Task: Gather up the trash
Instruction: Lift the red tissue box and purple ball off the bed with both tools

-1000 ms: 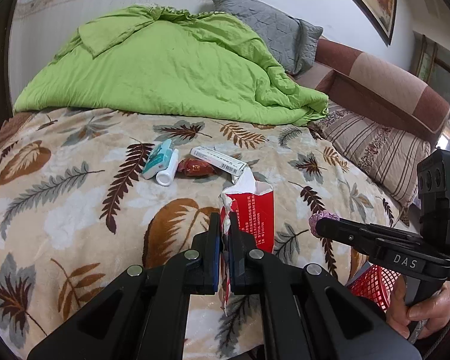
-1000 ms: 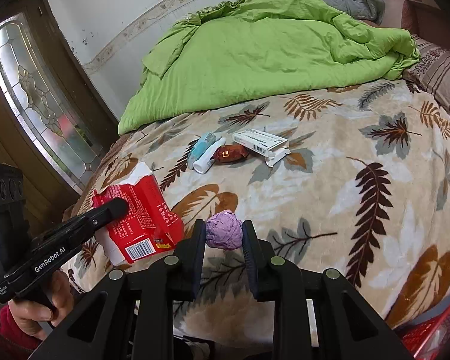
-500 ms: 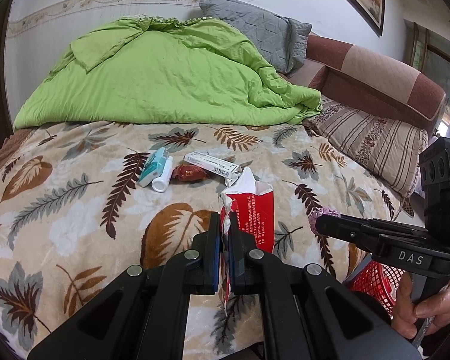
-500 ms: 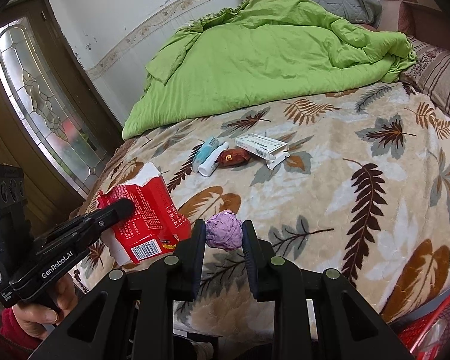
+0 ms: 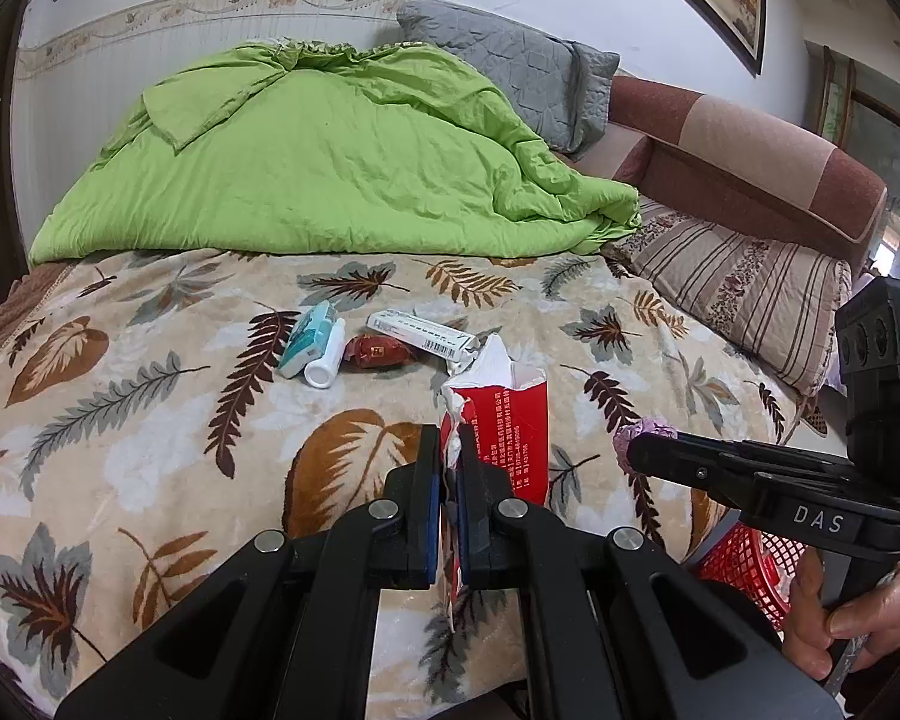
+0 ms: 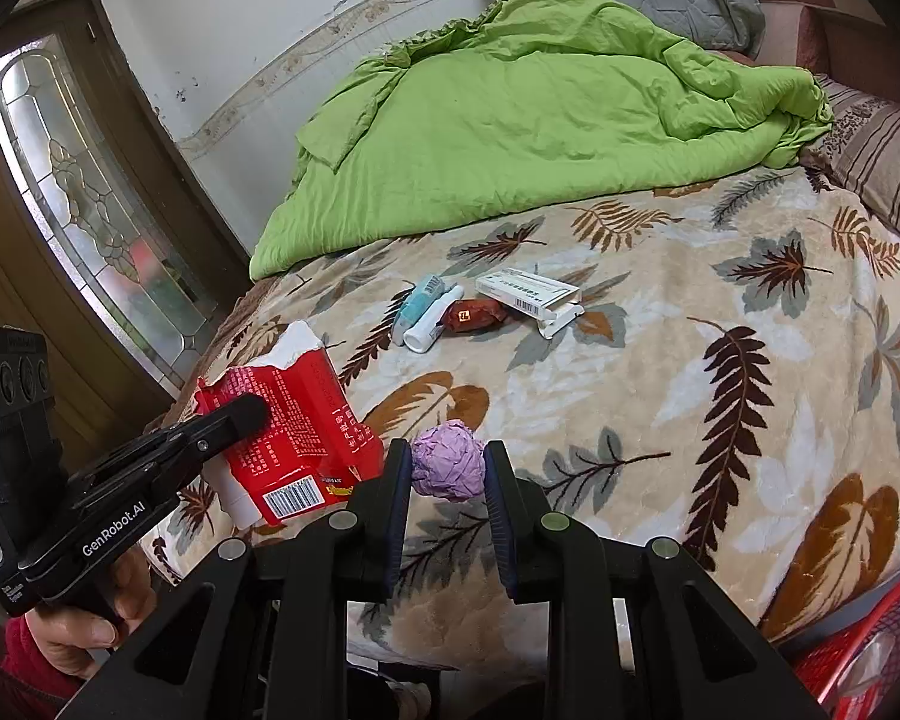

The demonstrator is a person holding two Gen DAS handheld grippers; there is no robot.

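Note:
My left gripper [image 5: 448, 450] is shut on a torn red carton [image 5: 510, 420], held above the near edge of the bed; the carton also shows in the right wrist view [image 6: 294, 426]. My right gripper [image 6: 448, 468] is shut on a crumpled purple paper ball [image 6: 448, 469], seen in the left wrist view [image 5: 639, 429] to the carton's right. On the leaf-print blanket [image 5: 150, 420] lie a teal packet [image 5: 306, 345], a white tube [image 5: 325, 363], a brown-red wrapper [image 5: 378, 354] and a white box [image 5: 420, 333].
A red mesh basket [image 5: 744, 558] stands low beside the bed at the right, also in the right wrist view [image 6: 870, 654]. A green quilt [image 5: 330, 162], grey pillow [image 5: 528, 78] and striped pillow [image 5: 732, 288] lie farther back. A glass door [image 6: 90, 210] is left.
Both grippers have drawn back and upward from the bed with their loads still held; the items on the blanket look farther away and have not moved.

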